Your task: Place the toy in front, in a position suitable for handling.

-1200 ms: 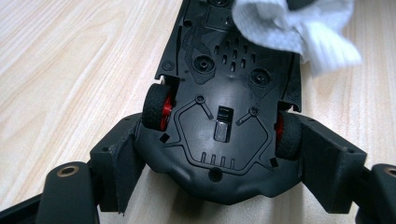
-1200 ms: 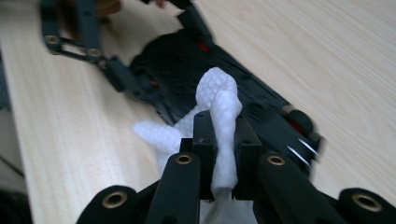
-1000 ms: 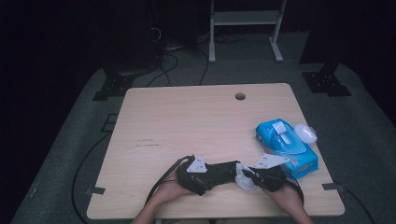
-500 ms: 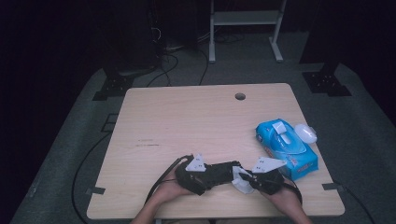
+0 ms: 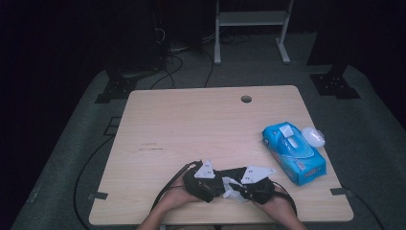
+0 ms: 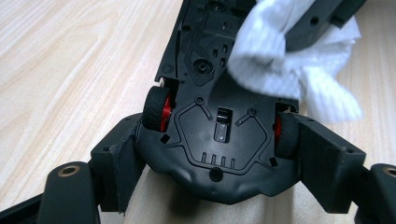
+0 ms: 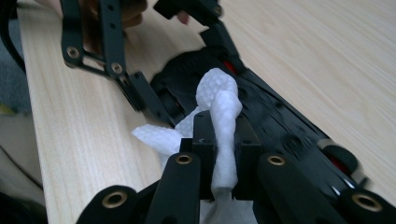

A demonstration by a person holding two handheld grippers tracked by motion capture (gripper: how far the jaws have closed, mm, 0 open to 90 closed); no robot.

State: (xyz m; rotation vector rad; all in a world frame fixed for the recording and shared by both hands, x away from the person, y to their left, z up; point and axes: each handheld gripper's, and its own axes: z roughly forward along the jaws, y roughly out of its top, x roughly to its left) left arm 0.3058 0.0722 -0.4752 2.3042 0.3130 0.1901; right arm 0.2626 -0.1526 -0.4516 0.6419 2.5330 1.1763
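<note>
Since a second ago, the right gripper (image 5: 235, 188) has been shifted a little leftward along the near edge of the table (image 5: 191, 124), closer to the left gripper (image 5: 213, 184), while the left one has been kept in place. The blue wipe pack (image 5: 293, 152) and the white lid (image 5: 313, 136) beside it have been left where they were, at the table's right side.

A black toy car (image 6: 215, 140) is clamped by the left gripper (image 6: 219, 154), belly up, near the front edge of the table. Its jaws are set well apart, one pad pressed against each flank of the car by the red-hubbed wheels (image 6: 156, 108). The car's underside, with its small switch slot, is turned toward the camera in the left gripper view, and the body is held above the wood.

A white wipe (image 7: 219, 126) is pinched by the right gripper (image 7: 219, 154), whose jaws are drawn almost together with only the bunched cloth between them. The twisted end of the wipe is laid against the car's (image 7: 261, 112) underside, and loose folds are seen hanging below the jaws. In the left gripper view the wipe (image 6: 289, 60) is seen pressed on the chassis ahead of the wheels.

In the high view the two grippers are seen nose to nose, with the car (image 5: 225, 173) and wipe (image 5: 232, 186) between them.
</note>
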